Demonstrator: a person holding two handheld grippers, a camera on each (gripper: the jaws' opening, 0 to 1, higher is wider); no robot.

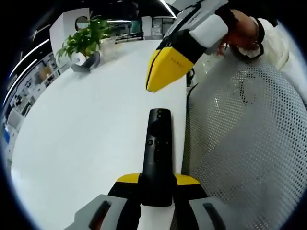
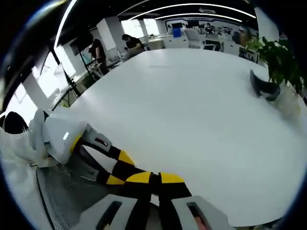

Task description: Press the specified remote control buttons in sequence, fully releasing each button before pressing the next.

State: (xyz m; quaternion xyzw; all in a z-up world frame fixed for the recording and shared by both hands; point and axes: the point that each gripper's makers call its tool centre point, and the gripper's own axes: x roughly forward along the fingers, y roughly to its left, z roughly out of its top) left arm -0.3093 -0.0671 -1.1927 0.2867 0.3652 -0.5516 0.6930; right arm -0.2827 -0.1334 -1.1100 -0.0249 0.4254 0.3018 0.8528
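The left tool [image 1: 157, 184] grips a slim black remote control [image 1: 157, 158] over the white counter [image 1: 86, 134]; the right tool [image 2: 154, 180] (yellow-tipped) is closed, empty.

Remote [image 1: 157, 153] between table [image 1: 86, 139] and chair [image 1: 240, 143]

Ceiling light strips [image 2: 192, 7] are glowing over a white table [image 2: 192, 105]; a potted plant [image 1: 84, 40] is sitting near a mesh chair [image 1: 244, 143].
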